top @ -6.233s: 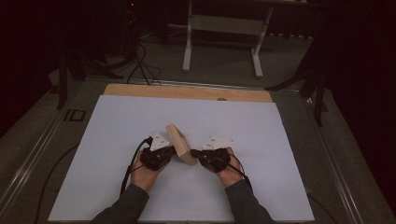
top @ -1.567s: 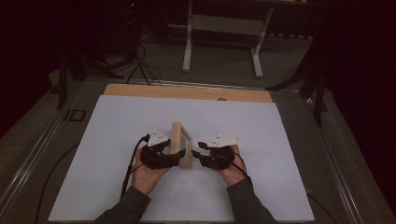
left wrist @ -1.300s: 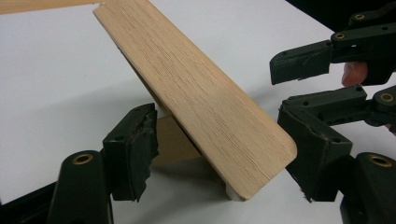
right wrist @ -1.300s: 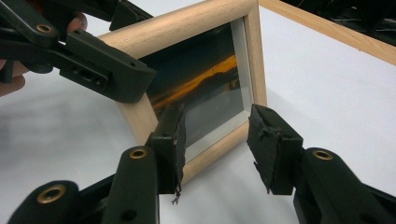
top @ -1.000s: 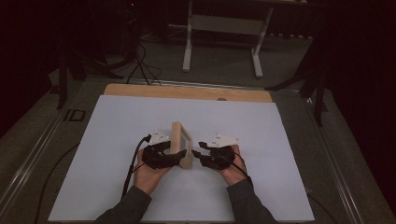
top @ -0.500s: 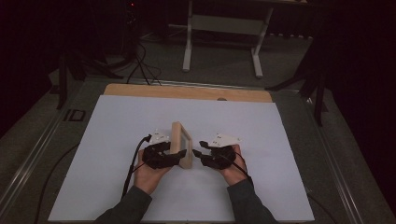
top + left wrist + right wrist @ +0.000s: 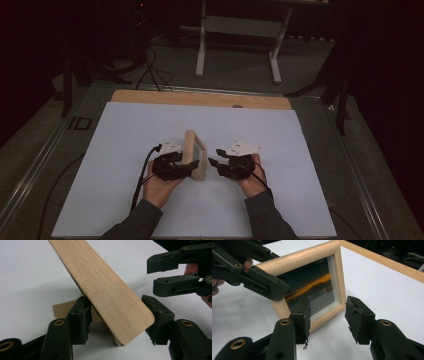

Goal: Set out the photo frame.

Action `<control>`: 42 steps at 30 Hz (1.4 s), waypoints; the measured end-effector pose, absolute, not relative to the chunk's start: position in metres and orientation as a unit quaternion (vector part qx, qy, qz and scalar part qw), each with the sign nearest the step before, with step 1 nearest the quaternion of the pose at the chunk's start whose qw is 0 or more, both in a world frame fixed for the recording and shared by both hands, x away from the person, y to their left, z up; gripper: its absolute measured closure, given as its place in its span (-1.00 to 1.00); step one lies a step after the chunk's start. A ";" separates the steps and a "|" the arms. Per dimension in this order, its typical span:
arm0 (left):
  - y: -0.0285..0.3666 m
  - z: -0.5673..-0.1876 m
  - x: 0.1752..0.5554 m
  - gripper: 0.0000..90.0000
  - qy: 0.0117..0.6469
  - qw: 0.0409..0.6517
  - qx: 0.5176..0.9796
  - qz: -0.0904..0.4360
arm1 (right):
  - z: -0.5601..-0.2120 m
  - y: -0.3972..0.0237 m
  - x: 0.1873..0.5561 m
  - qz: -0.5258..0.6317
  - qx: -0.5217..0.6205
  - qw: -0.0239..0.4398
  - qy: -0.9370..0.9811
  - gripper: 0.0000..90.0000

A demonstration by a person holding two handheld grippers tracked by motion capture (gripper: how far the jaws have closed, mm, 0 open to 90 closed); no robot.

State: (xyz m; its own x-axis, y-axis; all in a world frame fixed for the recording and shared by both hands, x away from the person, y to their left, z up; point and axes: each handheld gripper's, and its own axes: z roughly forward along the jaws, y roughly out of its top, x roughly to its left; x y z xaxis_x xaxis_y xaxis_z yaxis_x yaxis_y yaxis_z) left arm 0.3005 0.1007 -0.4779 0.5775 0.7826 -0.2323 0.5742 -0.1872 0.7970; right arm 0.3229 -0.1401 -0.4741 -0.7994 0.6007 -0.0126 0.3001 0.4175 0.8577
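Note:
A light wooden picture frame (image 7: 192, 155) stands on edge on the white sheet, its glass side facing right. My left gripper (image 7: 187, 167) reaches it from the left. In the left gripper view its jaws (image 7: 117, 312) have just been closing across the frame's near end (image 7: 100, 282), and both pads touch the wood. A tan back stand (image 7: 62, 310) shows behind the frame. My right gripper (image 7: 214, 164) hangs just right of the frame, open. Its pads (image 7: 328, 312) are apart in front of the glass (image 7: 312, 290), touching nothing.
The white sheet (image 7: 125, 150) covers most of the table, with a wooden strip (image 7: 200, 98) along the far edge. A grey metal stand (image 7: 240, 25) and cables lie on the floor beyond. A black cable (image 7: 140, 185) trails from my left gripper.
Six seconds ago the frame leaned tilted between both grippers; now it stands upright. Over the last second both hands stay put and nothing else visibly shifts.

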 end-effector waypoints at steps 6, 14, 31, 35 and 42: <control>0.101 -0.477 0.300 0.02 0.445 0.455 0.763 0.116 | -0.473 -0.142 0.323 0.467 0.274 0.163 0.825 0.21; 0.102 -0.476 0.299 0.18 0.444 0.455 0.763 0.121 | -0.470 -0.145 0.324 0.472 0.279 0.166 0.819 0.20; 0.096 -0.474 0.295 0.34 0.425 0.452 0.775 0.123 | -0.463 -0.155 0.325 0.485 0.289 0.178 0.806 0.24; 0.094 -0.474 0.295 0.35 0.421 0.452 0.777 0.126 | -0.461 -0.157 0.326 0.487 0.291 0.182 0.803 0.28; 0.090 -0.473 0.292 0.35 0.404 0.448 0.786 0.138 | -0.458 -0.159 0.325 0.490 0.294 0.192 0.798 0.46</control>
State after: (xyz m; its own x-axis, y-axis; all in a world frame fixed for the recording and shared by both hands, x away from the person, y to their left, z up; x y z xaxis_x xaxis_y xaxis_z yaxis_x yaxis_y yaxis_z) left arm 0.2916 0.0897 -0.4734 0.6354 0.7585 -0.1450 0.5116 -0.2728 0.8148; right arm 0.3246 -0.1589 -0.4584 -0.7540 0.6566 -0.0184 0.2809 0.3476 0.8946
